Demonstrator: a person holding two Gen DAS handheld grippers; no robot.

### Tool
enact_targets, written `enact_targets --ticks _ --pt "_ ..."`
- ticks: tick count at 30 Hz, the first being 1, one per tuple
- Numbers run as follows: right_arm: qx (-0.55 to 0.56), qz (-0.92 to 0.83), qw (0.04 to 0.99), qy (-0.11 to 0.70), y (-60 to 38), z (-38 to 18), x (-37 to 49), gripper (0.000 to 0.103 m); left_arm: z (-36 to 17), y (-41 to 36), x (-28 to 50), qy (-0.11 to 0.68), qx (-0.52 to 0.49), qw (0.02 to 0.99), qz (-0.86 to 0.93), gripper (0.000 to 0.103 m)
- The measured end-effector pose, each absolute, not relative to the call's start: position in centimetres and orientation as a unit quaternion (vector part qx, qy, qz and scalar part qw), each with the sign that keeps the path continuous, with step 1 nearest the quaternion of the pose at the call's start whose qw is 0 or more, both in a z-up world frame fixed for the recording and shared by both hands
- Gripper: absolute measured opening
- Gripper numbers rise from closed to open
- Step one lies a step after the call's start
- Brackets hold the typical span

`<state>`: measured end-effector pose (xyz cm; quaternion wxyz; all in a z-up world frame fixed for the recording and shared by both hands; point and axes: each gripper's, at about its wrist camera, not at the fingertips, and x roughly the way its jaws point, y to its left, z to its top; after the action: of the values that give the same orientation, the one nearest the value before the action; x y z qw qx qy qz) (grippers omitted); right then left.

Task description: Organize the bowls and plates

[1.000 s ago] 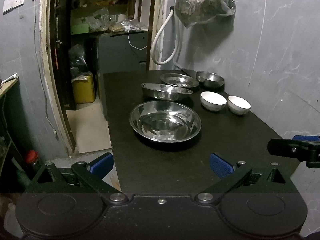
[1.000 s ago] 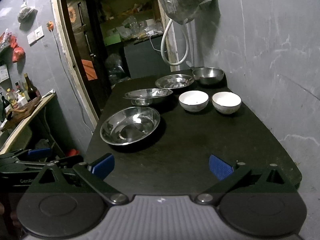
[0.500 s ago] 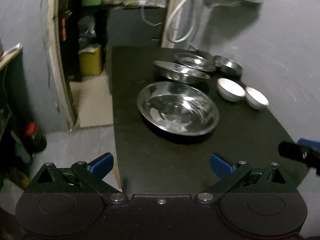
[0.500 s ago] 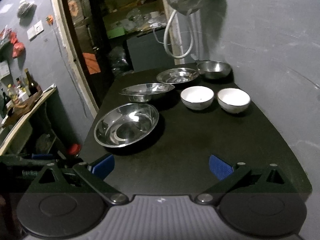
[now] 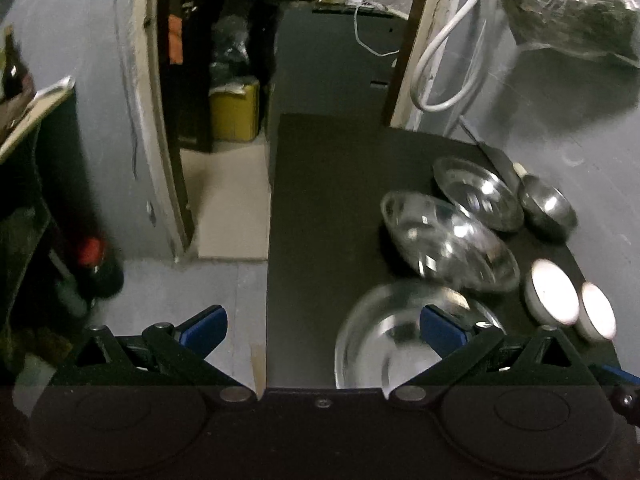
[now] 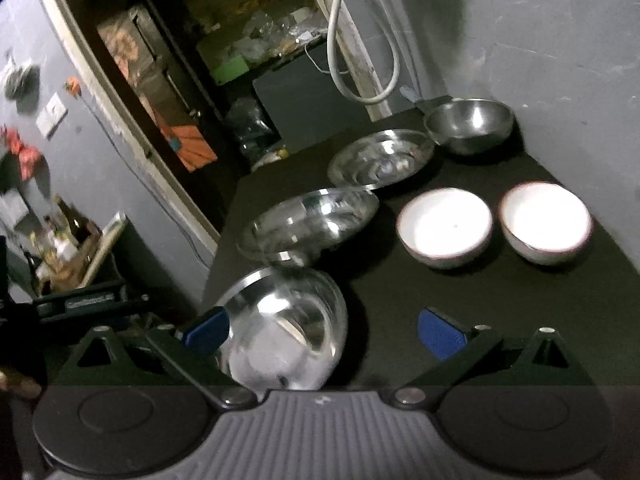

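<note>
Both claws spread wide, holding nothing. Left gripper (image 5: 322, 326) cam catches the yellow container (image 5: 235, 109); right gripper (image 6: 324, 330) cam shows wall switch (image 6: 51, 114) instead.

This looks like a cramped, dim home kitchen or scullery. A black worktop (image 6: 500, 304) against a grey plastered wall (image 6: 560, 40) carries shiny steel plates (image 6: 380, 156) and white ceramic bowls (image 6: 444, 226). A looped white hose (image 5: 444, 68) hangs by an open doorway onto cluttered pantry shelves (image 6: 256, 48), a yellow plastic canister (image 5: 234, 112) and, perhaps, dark bottles (image 5: 98, 268) on the floor.
</note>
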<state>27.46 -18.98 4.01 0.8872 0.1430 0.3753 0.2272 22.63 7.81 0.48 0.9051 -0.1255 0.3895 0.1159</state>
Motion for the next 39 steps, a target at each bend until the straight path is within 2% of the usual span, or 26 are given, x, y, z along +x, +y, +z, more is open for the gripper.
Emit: enact_targets --ticks 5,13,19,23,28,31,33,39 --pt "0.175 0.197 0.89 0.373 -17.1 3.1 30.7 0.1 -0.1 9.4 29.1 0.409 -0.111 0.902 0.078 0.102" --pt "0.209 0.117 0.894 0.379 -14.7 0.7 34.0 0.083 -3.1 10.3 37.1 0.443 -0.078 0.893 0.015 0.098" --pt "0.227 0.084 0.893 0.38 -14.0 -0.7 35.3 0.066 -4.9 10.3 39.7 0.469 -0.088 0.878 -0.024 0.079" --pt "0.229 0.074 0.892 0.383 -13.6 -1.1 35.7 0.054 -5.7 10.4 40.2 0.48 -0.107 0.87 -0.046 0.054" --pt "0.228 0.076 0.893 0.381 -13.3 -1.3 35.8 0.042 -5.9 10.7 40.2 0.478 -0.123 0.867 -0.059 0.041" --pt "0.226 0.082 0.894 0.379 -13.1 -1.1 35.7 0.031 -5.9 10.6 40.4 0.477 -0.132 0.866 -0.069 0.028" --pt "0.22 0.085 0.895 0.378 -12.8 -1.0 35.6 0.028 -5.8 10.2 40.4 0.476 -0.134 0.866 -0.076 0.014" --pt "0.218 0.089 0.893 0.383 -12.9 -0.8 35.4 0.026 -5.3 9.8 39.8 0.472 -0.126 0.869 -0.073 0.014"
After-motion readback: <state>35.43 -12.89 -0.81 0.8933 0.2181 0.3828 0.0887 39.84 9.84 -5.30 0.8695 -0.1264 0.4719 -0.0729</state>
